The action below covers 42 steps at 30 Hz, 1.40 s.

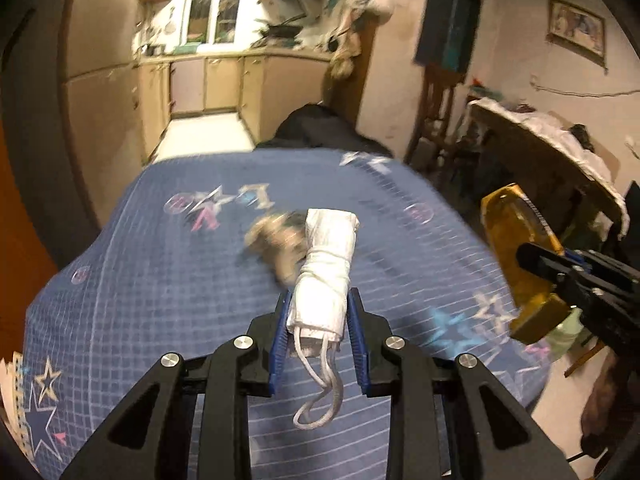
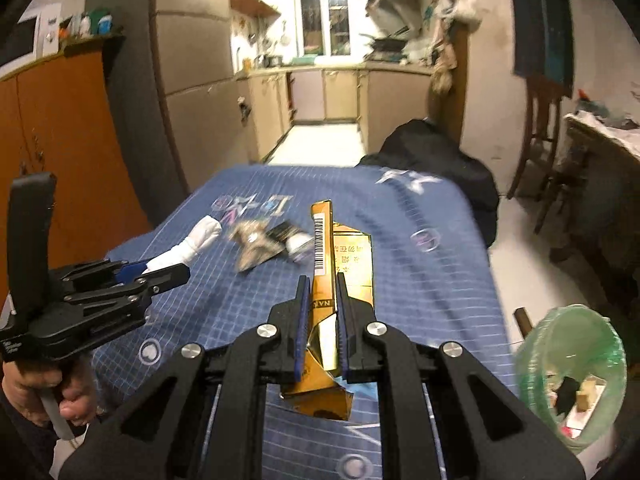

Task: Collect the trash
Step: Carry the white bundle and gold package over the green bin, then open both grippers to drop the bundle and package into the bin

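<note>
Blue-clothed table (image 2: 400, 240): left gripper (image 1: 318, 320) clamps a soft rolled mask (image 1: 326, 268) mid-roll — right gripper (image 2: 323, 320) pinches a light, crushable gold carton (image 2: 340, 264).

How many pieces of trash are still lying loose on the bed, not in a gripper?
2, both blurred: a crumpled brownish wrapper mid-bed and a small dark-and-white packet just right of it. More may be hidden behind the held gold carton.
</note>
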Each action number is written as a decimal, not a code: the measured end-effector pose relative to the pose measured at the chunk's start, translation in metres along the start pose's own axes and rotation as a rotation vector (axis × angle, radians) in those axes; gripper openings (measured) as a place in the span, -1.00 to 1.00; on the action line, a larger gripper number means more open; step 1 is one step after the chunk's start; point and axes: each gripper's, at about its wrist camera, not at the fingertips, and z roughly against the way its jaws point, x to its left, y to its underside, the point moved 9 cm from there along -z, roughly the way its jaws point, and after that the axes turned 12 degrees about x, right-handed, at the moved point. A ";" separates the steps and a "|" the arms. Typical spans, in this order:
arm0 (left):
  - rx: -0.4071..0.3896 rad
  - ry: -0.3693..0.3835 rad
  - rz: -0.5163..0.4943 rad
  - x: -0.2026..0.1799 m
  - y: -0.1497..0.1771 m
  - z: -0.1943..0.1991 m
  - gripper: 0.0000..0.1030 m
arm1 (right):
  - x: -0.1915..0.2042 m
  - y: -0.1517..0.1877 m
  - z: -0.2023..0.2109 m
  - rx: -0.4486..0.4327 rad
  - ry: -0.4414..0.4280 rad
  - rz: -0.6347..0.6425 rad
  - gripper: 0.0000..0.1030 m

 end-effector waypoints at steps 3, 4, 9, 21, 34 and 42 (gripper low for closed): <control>-0.022 0.038 -0.039 -0.042 -0.021 0.007 -0.45 | -0.028 -0.004 0.019 -0.036 0.043 -0.036 -0.80; -0.029 0.051 -0.055 -0.059 -0.029 0.009 -0.45 | -0.042 -0.005 0.028 -0.049 0.060 -0.053 -0.80; -0.052 0.131 -0.134 -0.149 -0.063 0.010 -0.45 | -0.108 -0.002 0.064 -0.089 0.152 -0.124 -0.80; 0.059 0.291 -0.257 -0.352 -0.092 -0.040 -0.45 | -0.270 0.027 0.108 -0.027 0.330 -0.296 -0.80; 0.247 0.343 -0.287 -0.442 -0.091 -0.139 -0.45 | -0.355 0.072 0.070 0.196 0.247 -0.466 -0.80; 0.311 0.332 -0.288 -0.461 -0.076 -0.174 -0.45 | -0.366 0.091 0.059 0.255 0.218 -0.499 -0.80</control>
